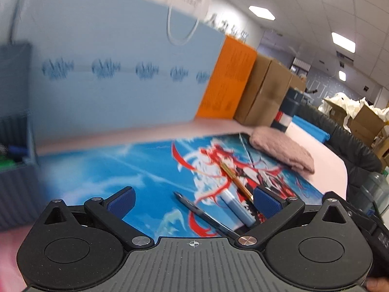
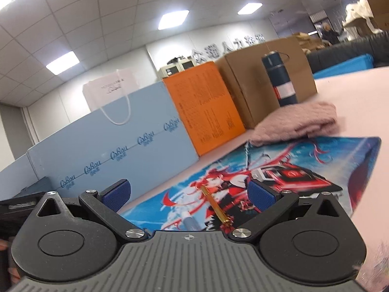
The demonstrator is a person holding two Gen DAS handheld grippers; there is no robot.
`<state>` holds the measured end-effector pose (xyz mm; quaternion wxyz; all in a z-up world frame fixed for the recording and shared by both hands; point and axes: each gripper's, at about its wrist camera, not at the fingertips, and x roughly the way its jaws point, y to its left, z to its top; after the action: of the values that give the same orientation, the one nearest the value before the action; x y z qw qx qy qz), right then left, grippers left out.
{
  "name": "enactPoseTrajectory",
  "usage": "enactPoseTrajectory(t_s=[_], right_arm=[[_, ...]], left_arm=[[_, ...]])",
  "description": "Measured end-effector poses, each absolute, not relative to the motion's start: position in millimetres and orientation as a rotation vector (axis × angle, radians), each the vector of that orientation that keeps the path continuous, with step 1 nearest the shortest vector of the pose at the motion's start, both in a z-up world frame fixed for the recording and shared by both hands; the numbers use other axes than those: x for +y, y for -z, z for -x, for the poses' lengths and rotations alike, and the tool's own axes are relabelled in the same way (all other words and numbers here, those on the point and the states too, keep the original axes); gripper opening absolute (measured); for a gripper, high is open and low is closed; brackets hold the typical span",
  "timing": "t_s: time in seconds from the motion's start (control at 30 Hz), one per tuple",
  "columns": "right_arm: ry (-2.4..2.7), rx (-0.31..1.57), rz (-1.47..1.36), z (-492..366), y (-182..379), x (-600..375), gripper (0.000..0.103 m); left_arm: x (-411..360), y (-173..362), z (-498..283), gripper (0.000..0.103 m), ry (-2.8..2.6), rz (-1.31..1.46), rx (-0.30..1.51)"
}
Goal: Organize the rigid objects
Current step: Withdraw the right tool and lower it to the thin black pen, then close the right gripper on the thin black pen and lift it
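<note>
Three pens lie on the blue anime desk mat (image 1: 97, 170): a dark pen (image 1: 204, 215), a light blue marker (image 1: 237, 206) and a gold pen (image 1: 237, 180). My left gripper (image 1: 193, 203) is open just above the mat, its blue pads either side of the pens and holding nothing. A grey organizer box (image 1: 17, 170) with items inside stands at the left edge. In the right wrist view my right gripper (image 2: 188, 196) is open too, with the gold pen (image 2: 215, 205) and the tip of the blue marker (image 2: 190, 223) lying on the mat (image 2: 316, 155) between its fingers.
A folded pink cloth (image 1: 283, 149) rests on the mat's far right corner. A light blue box (image 2: 109, 150), an orange box (image 2: 206, 107), cardboard boxes (image 2: 265, 77) and a dark flask (image 2: 279, 77) line the back of the pink table (image 2: 359, 102). A white bag (image 2: 111, 90) hangs behind.
</note>
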<state>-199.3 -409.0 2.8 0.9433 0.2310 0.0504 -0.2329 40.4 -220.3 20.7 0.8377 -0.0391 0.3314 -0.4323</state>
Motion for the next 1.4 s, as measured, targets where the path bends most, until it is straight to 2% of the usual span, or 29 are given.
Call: enactPoseTrajectory(t_s=[0.2,0.23,0.3,0.37,0.43,0.47,0.63,0.83,1.23,1.4], right_arm=[[0.455,0.159,-0.528,197.1,13.3,-418.3,0.103],[0.441,0.165,-0.535,196.3,15.6,-418.9,0.103],[0.419,0.183,-0.543,193.5,19.0,-419.3,0.103],[0.399,0.203,-0.539,189.8,22.2,-418.5,0.103],[0.382,0.214,-0.538,187.6,25.0,-417.8,0.103],[0.371,0.219,-0.539,186.5,26.2,-417.9,0.103],[0.35,0.238,-0.536,181.7,29.5,-416.7,0.103],[0.333,0.266,-0.527,176.6,32.9,-414.0,0.103],[0.276,0.293,-0.505,165.3,28.5,-399.8,0.103],[0.25,0.313,-0.477,153.8,24.8,-385.2,0.097]], left_arm=[[-262.9,11.4,-59.7,0.101,0.846,0.135,0.854],[-270.6,14.5,-62.0,0.098,0.838,0.129,0.87],[-284.0,20.0,-64.0,0.089,0.812,0.084,0.895],[-294.9,26.1,-66.6,0.063,0.787,0.044,0.919],[-301.8,27.7,-66.8,0.056,0.767,0.017,0.899],[-305.1,28.0,-67.3,0.047,0.76,0.001,0.899],[-321.8,30.0,-58.7,0.034,0.747,-0.13,0.84],[-333.9,32.9,-48.0,0.009,0.778,-0.264,0.762],[-293.4,13.5,-51.6,0.008,0.924,-0.072,0.766],[-270.8,0.4,-45.5,0.008,0.985,-0.004,0.737]])
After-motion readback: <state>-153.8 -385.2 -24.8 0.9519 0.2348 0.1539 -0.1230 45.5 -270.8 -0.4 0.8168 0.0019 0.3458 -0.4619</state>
